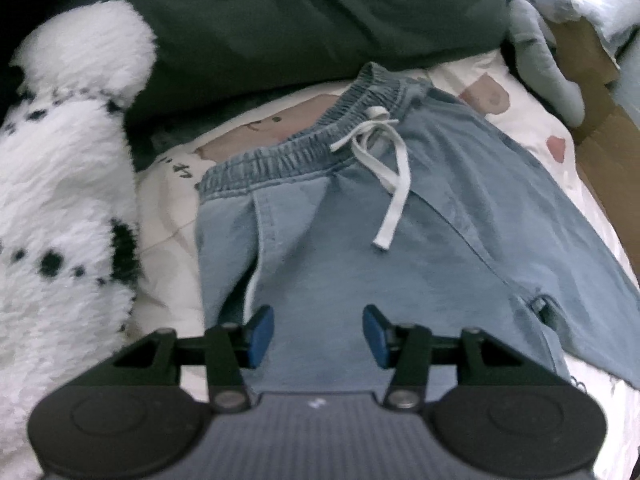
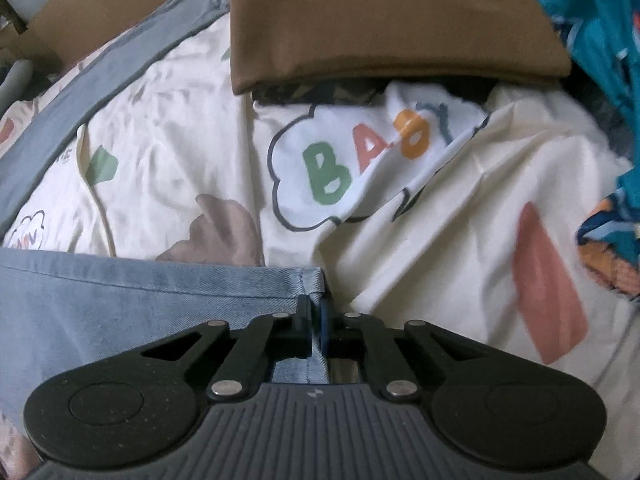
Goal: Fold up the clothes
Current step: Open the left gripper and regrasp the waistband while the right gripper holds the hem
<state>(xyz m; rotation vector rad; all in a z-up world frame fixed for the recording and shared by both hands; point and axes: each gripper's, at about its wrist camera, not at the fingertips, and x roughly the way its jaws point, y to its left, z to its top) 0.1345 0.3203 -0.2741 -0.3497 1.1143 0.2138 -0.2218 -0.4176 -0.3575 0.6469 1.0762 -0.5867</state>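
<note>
— Left wrist view first: left gripper (image 1: pixel 318 336) hanging over the light-blue jeans (image 1: pixel 360 248), blue pads (image 1: pixel 262 334) standing apart, nothing pinched between them, denim visible through the gap.

— Lying where, those jeans?

— Spread on a cream printed bedsheet (image 1: pixel 168 208), elastic waistband (image 1: pixel 304 136) at the far end, white drawstring (image 1: pixel 390 176) knotted and trailing down the front. Fluffy white spotted throw (image 1: pixel 64 184) along the left edge, dark green cushion (image 1: pixel 320 20) beyond the waistband, grey plush toy (image 1: pixel 548 60) off at top right.

— And over on the right wrist view?

— Right gripper (image 2: pixel 314 330) clamped tight, pads pressed together on the hemmed corner of a jeans leg (image 2: pixel 160 292). Stitched hem running right up to the fingertips, fabric stretching away to the left.

— Anything around it?

— Same cream sheet (image 2: pixel 420 240), with a white cloud patch spelling "BABY" (image 2: pixel 360 160) in coloured letters just beyond. Brown folded cloth (image 2: pixel 380 20) at the top, teal patterned fabric (image 2: pixel 600 80) down the right edge. Another strip of blue denim (image 2: pixel 80 92) crossing the upper left diagonally; part of the same jeans or not, can't tell.
</note>
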